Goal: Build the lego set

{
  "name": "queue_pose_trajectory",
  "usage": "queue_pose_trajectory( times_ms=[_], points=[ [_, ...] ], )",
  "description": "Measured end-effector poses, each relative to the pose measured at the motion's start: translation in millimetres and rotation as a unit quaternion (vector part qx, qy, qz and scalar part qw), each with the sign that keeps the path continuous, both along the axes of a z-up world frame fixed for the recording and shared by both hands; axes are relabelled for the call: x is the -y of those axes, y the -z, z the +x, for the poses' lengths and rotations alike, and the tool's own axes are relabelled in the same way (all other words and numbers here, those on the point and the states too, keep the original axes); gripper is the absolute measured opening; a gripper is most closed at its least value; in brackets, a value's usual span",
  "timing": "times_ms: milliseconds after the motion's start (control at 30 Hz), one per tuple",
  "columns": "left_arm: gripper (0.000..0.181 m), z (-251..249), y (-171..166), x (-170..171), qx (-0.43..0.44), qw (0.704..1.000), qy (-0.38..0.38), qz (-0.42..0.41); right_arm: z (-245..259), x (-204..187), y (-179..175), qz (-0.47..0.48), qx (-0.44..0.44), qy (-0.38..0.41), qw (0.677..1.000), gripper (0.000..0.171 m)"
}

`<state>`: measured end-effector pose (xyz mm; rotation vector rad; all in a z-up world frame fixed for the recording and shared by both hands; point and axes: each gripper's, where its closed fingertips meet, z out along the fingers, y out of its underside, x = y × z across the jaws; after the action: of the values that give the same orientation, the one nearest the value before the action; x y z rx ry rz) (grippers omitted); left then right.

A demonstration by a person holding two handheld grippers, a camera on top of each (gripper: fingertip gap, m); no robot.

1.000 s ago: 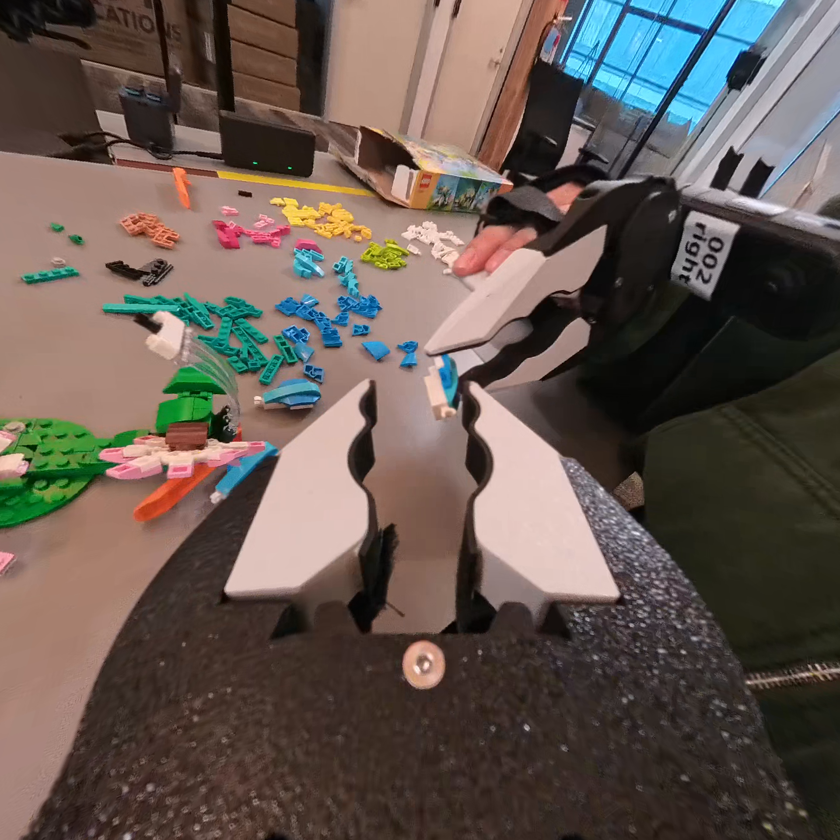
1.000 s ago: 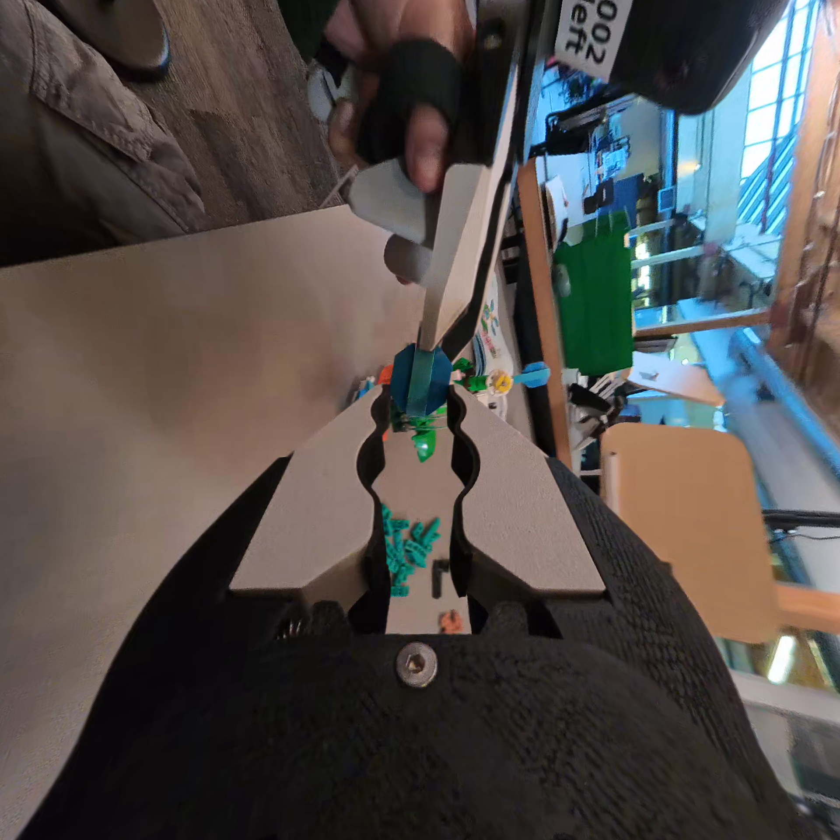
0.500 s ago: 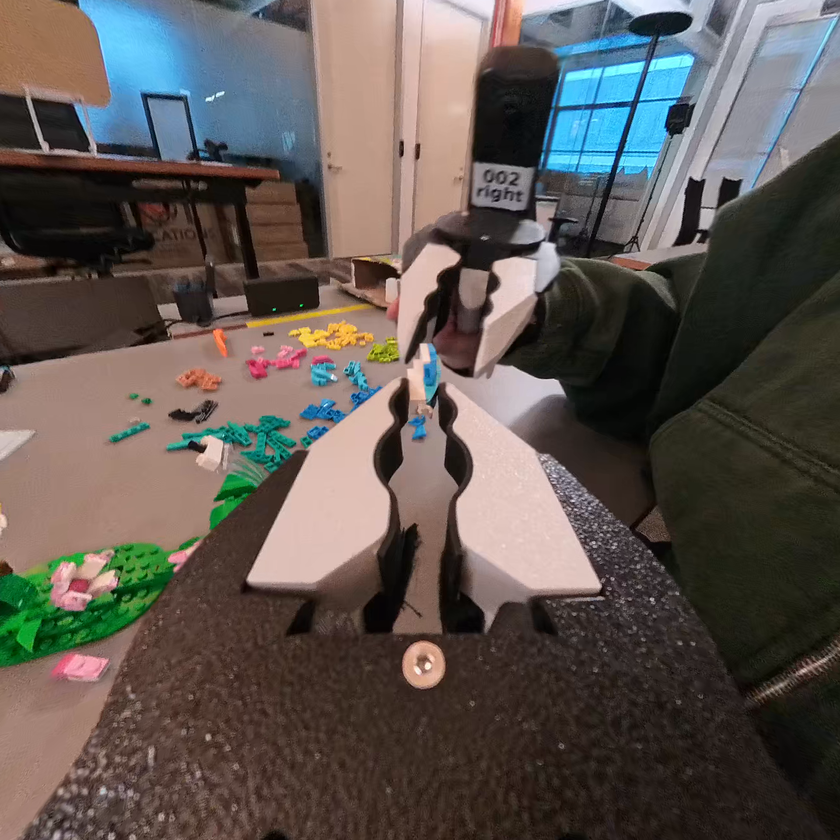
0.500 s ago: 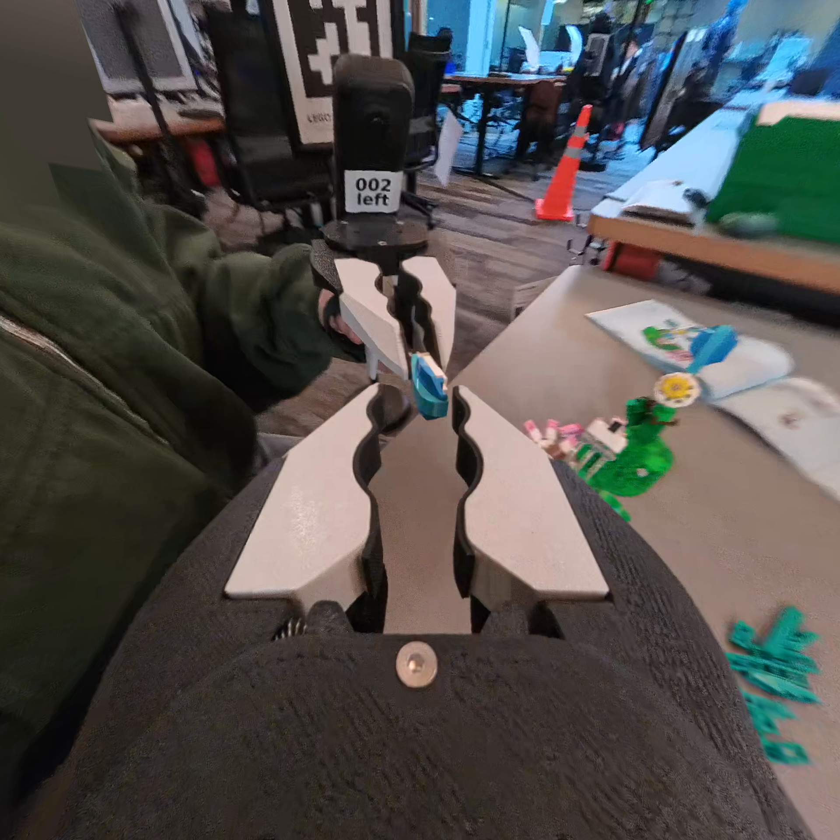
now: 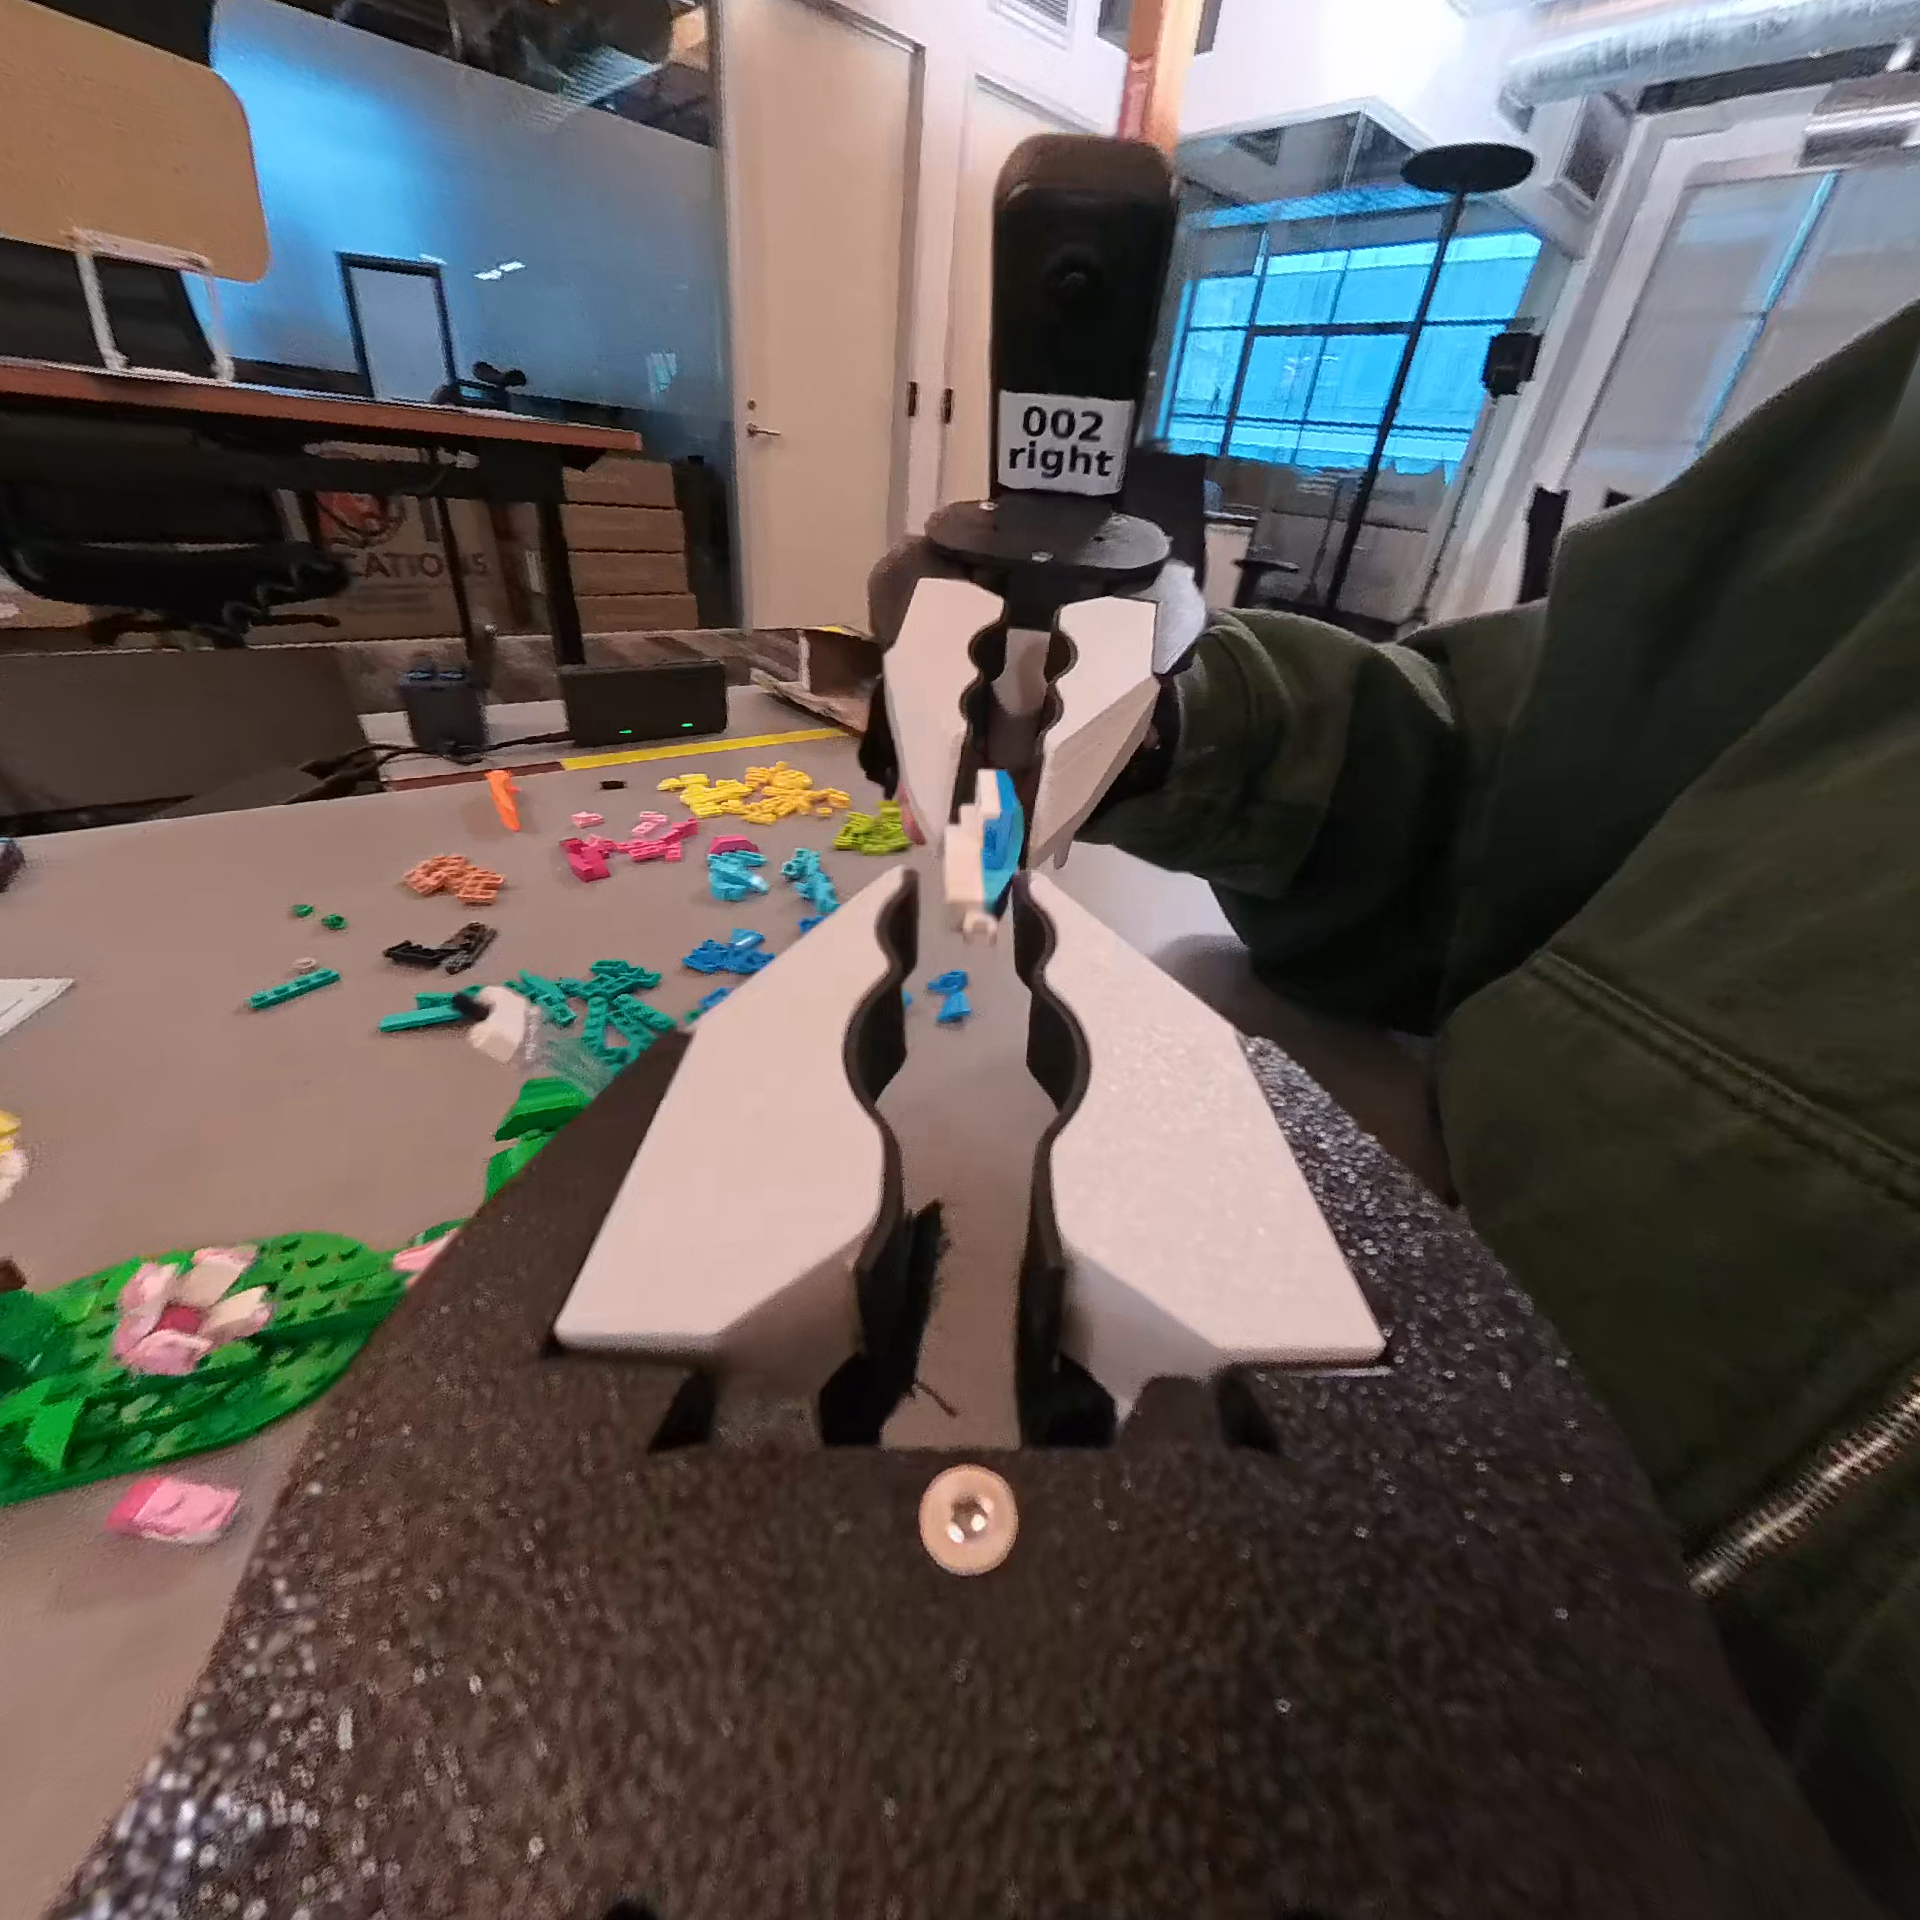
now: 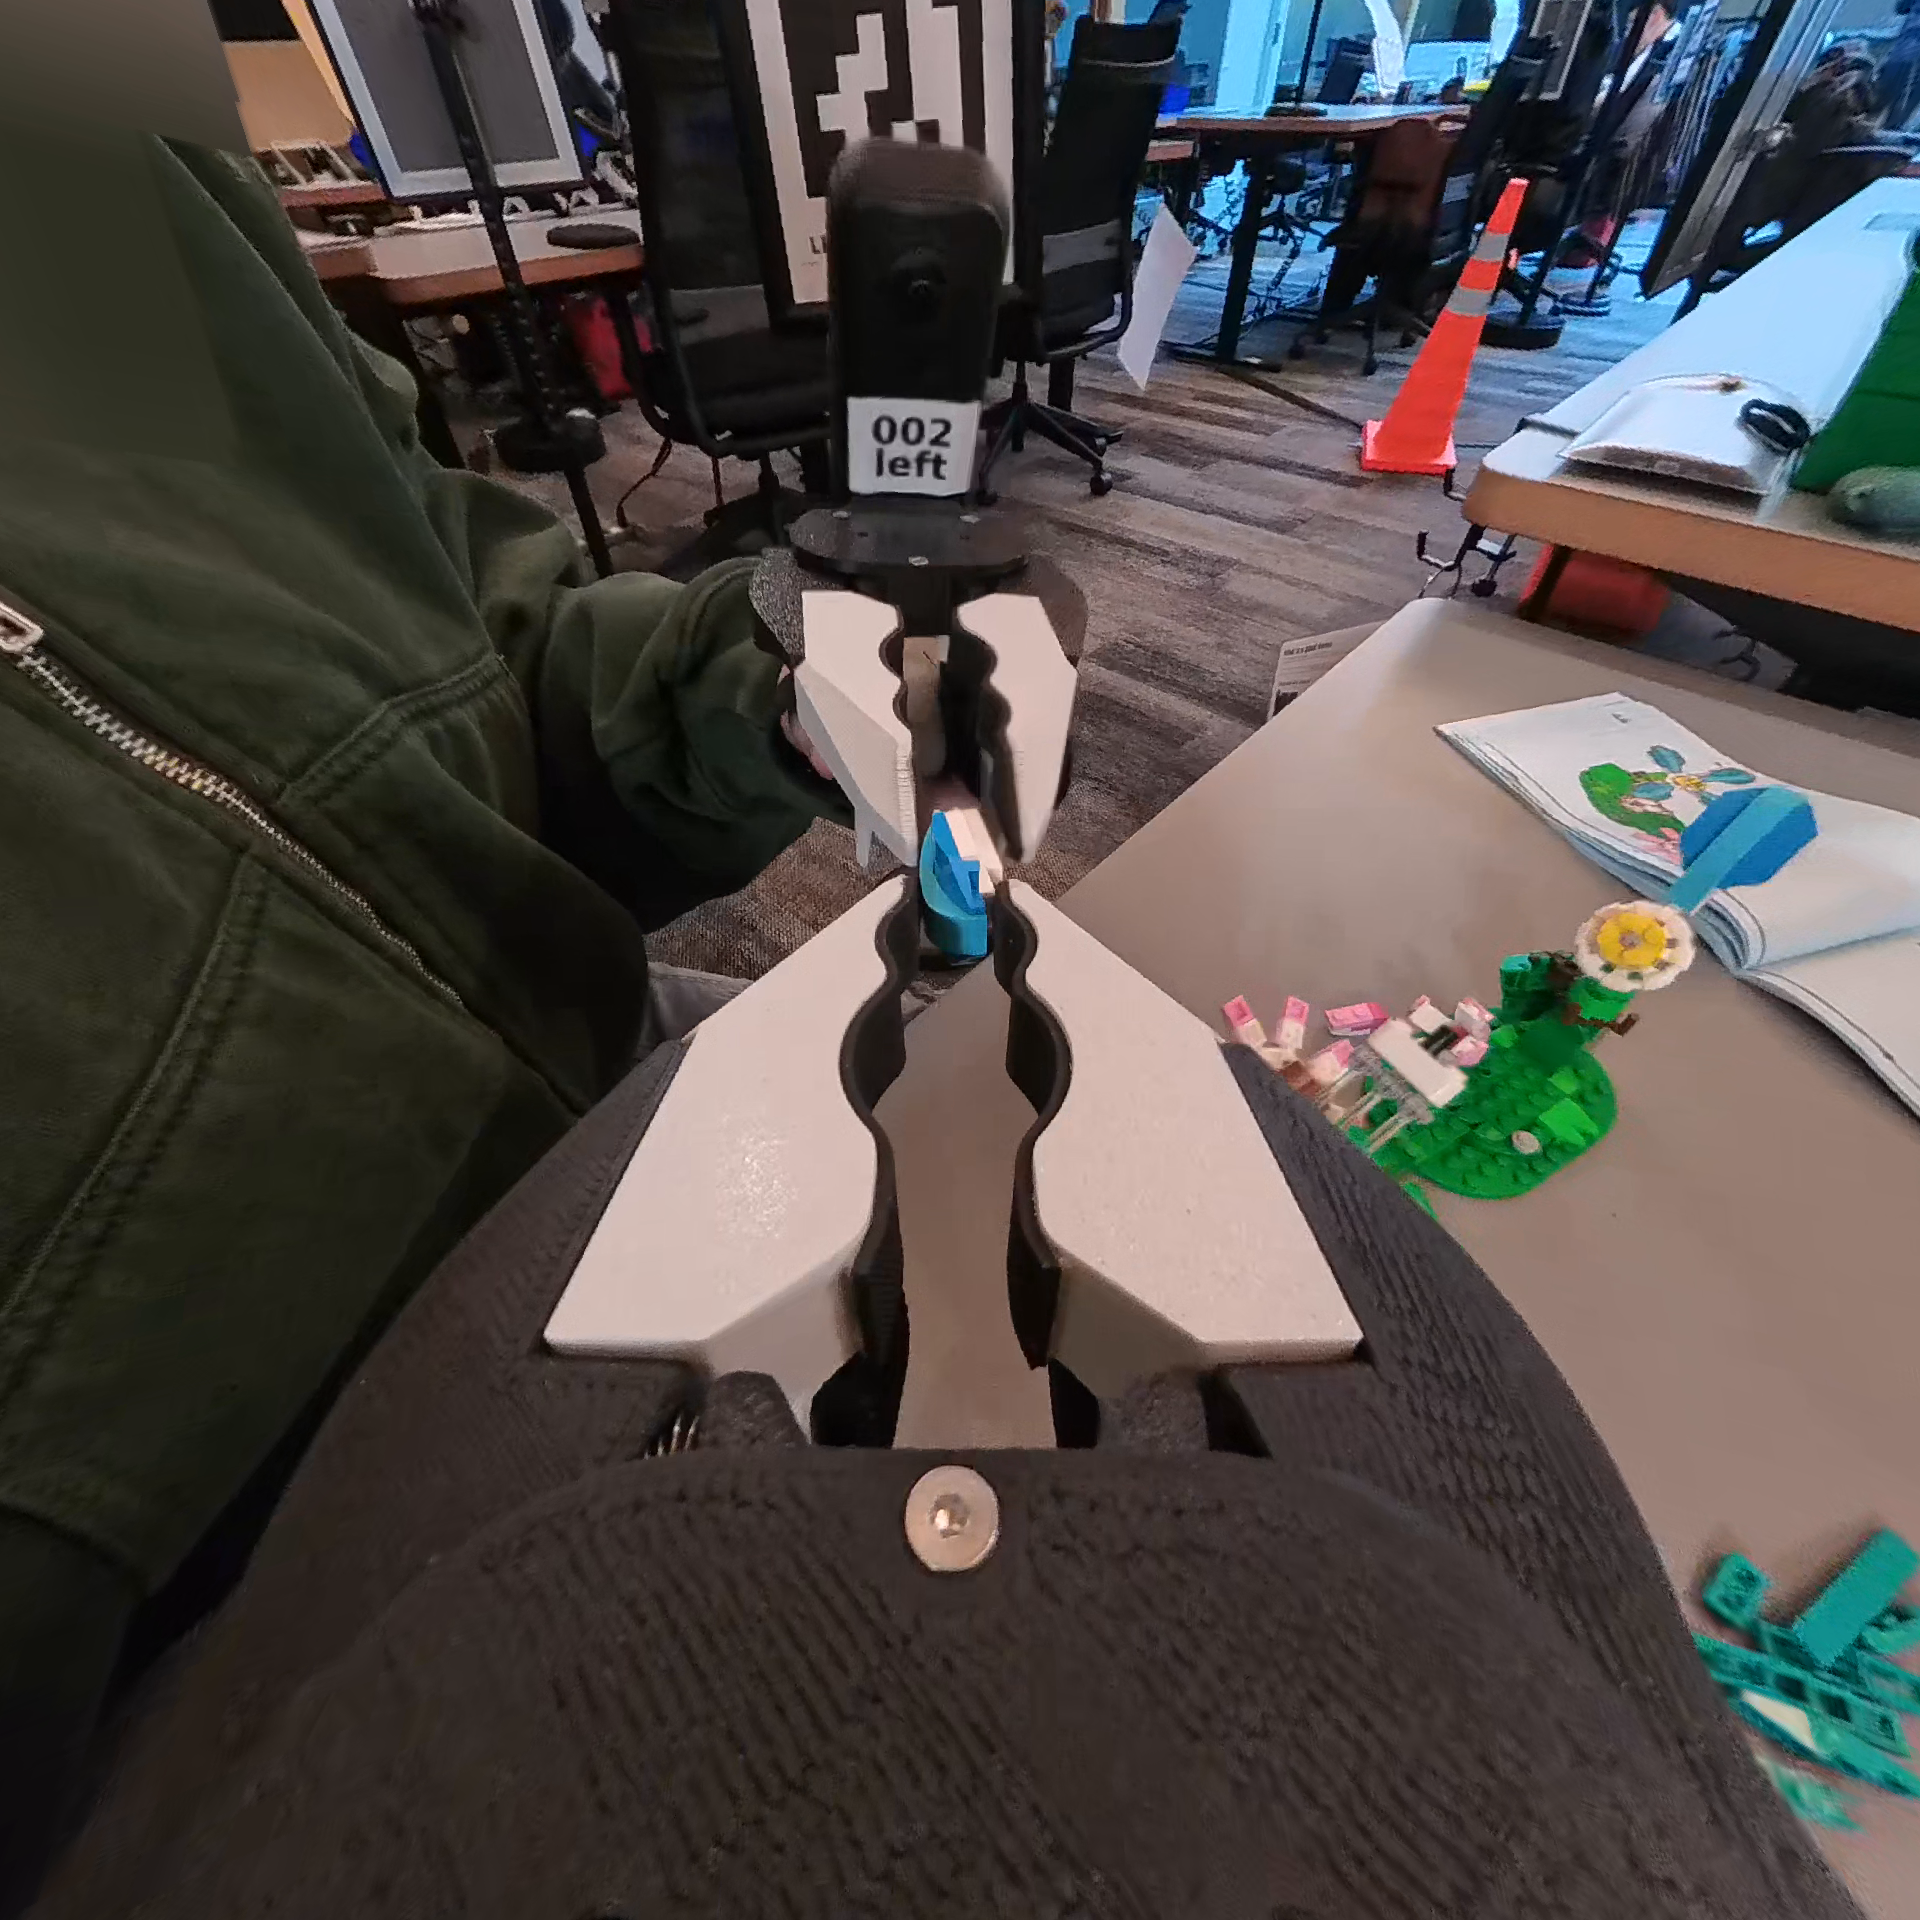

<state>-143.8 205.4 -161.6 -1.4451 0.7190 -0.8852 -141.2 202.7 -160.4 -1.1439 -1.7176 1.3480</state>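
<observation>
A small blue-and-white Lego piece [image 5: 985, 854] hangs in the air between my two grippers, which face each other tip to tip above the table's near edge. My left gripper [image 5: 964, 883] is closed down on its white end. My right gripper [image 6: 951, 899] is shut on its blue end [image 6: 948, 894]. In the right wrist view the left gripper [image 6: 951, 836] points back at me. The green baseplate build [image 6: 1507, 1122] with pink flowers and a yellow-centred flower sits on the grey table [image 6: 1351, 852]; it also shows in the left wrist view [image 5: 156, 1351].
Sorted piles of loose bricks lie across the table: teal [image 5: 603, 997], blue [image 5: 727, 951], yellow [image 5: 764, 795], pink [image 5: 623, 847], orange [image 5: 452, 878]. An open instruction booklet [image 6: 1849, 966] with a blue part [image 6: 1745, 842] on it lies beyond the build. A person's green jacket [image 5: 1662, 935] is close by. My left and right fingertips are right by each other.
Both grippers swung up from the table and turned to face each other with the piece between them. My left gripper's jaws have narrowed around the piece.
</observation>
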Motion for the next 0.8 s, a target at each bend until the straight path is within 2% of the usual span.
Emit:
queue_pose_trajectory(
  times_ms=[133,300,433,500,600,800],
  points=[
    [0.022,-23.9,2.3,-9.4,0.001,0.999,-0.046,0.006,-4.2,-19.1,-5.0,0.017,0.006,0.009,1.000,0.012],
    [0.025,-71.1,15.7,-33.1,-0.016,0.990,-0.139,0.000,-14.1,-68.1,-7.4,0.038,0.030,0.052,0.997,0.012],
    [0.025,-114.9,31.0,-61.0,-0.062,0.970,-0.235,0.008,-31.1,-112.4,-4.0,0.032,0.065,0.083,0.994,0.012],
    [0.025,-129.2,39.6,-76.5,-0.098,0.961,-0.258,0.010,-43.2,-131.6,0.8,0.008,0.087,0.088,0.992,0.012],
    [0.032,-142.8,51.7,-102.1,-0.167,0.945,-0.281,0.027,-63.4,-155.4,12.8,-0.043,0.122,0.085,0.988,0.012],
    [0.059,-138.4,81.5,-140.9,-0.255,0.928,-0.268,0.034,-90.6,-185.6,42.5,-0.138,0.193,0.048,0.970,0.012]
  ],
)
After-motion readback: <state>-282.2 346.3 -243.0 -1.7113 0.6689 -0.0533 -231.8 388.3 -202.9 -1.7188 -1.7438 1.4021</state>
